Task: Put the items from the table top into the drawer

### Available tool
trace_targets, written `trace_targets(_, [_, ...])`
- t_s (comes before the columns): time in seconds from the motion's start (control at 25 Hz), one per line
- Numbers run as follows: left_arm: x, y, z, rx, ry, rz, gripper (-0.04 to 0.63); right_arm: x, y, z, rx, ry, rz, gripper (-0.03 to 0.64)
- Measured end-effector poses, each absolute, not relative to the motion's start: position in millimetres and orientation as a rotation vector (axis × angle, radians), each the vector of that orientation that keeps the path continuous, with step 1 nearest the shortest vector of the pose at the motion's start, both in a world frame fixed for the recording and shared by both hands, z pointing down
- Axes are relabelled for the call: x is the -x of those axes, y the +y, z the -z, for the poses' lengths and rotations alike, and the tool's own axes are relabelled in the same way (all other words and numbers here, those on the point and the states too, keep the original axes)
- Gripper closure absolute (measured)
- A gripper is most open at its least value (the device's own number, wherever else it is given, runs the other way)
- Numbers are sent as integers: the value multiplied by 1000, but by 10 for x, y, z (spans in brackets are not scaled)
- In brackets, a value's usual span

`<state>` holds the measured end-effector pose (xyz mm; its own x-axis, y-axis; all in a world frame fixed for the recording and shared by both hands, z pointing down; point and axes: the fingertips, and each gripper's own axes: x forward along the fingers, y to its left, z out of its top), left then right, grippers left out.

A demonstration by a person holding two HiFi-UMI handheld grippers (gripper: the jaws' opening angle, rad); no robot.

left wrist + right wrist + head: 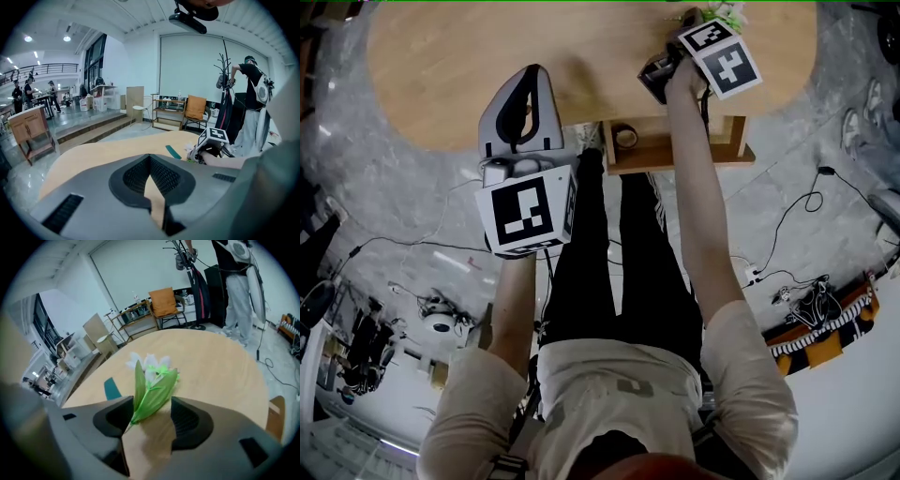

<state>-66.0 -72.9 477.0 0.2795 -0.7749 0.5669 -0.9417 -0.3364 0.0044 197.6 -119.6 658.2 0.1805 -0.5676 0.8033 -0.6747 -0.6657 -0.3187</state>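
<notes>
Two grippers work over one oval counter [441, 56] of pale, smooth wood with a faint grain. Each has a grey plastic shell, two black ribbed fingers and one cube with black-and-white square markers.

One of them, the left gripper [150, 158], hangs at the left of the head view above the counter's near edge. Its fingers are clenched tip to tip with nothing between them, and only a thin wedge of wood shows below the tips.

At the upper right of the head view, the right gripper [150, 404] has its fingers released and spread wide. One artificial flower [152, 378] lies on the counter between them. It has a thin stem, long glossy green leaves and a small cluster of white blossoms (soft-edged, a little blurred) pointing away from the gripper. One leaf runs close along the finger at the left of the right gripper view, and whether they touch I cannot tell. The other finger stands clear.

One flat teal strip [111, 389] lies on the counter just left of the flower.

Below the counter's near edge in the head view, one boxy wooden drawer [675, 159] stands pulled out. One small ring-shaped object [626, 137] sits at its left end.
</notes>
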Motion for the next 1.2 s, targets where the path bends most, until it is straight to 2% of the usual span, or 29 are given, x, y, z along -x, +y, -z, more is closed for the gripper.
trace_targets(0.16, [688, -736, -4770, -2218, -1565, -692, 589, -1985, -1182, -6599, -2352, -1163, -1400, 377])
trace_targets(0.28, [728, -742, -4763, -2212, -1573, -690, 589, -2022, -1143, -6606, -2364, -1121, -1390, 469])
trace_targets(0.64, [726, -685, -4787, -2202, -1576, -689, 589, -2067, -1197, -6484, -2383, -1147, -1322, 601])
trace_targets(0.92, [712, -704, -4710, -2203, -1597, -646, 589, -1755, -1341, -5477, -2361, -1615, -1010, 603])
trace_targets(1.2, [654, -708, -4600, -2199, -1615, -588, 589, -1267, -779, -4440, -2180, -1980, -527, 603])
